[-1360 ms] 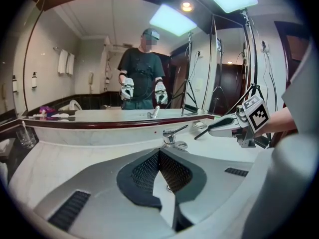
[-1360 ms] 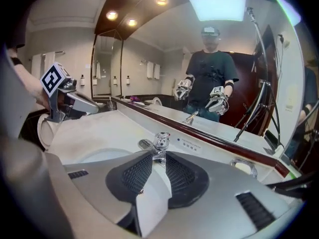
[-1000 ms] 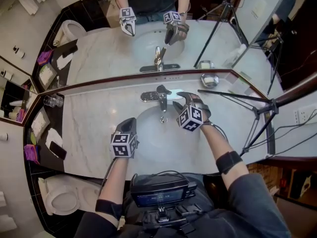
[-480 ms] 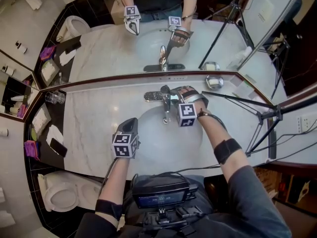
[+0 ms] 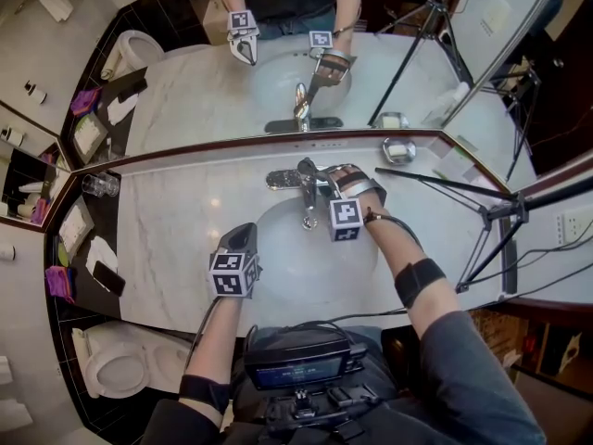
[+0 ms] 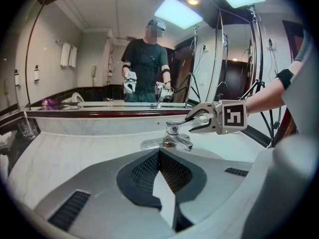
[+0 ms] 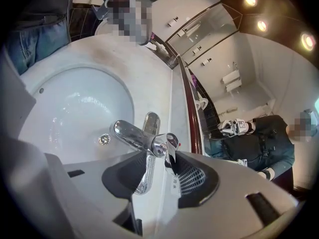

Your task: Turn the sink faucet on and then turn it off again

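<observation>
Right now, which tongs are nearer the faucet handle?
Right. The right tongs straddle the handle, and their jaws have just been closing around it. The left tongs hang shut over the sink's near edge, well short of the faucet.

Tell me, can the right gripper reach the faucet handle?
Probably yes. The right gripper is right at the faucet handle, and nothing blocks it. Its jaws have just been closing, with the handle between them, though a firm grip isn't clear.
</observation>
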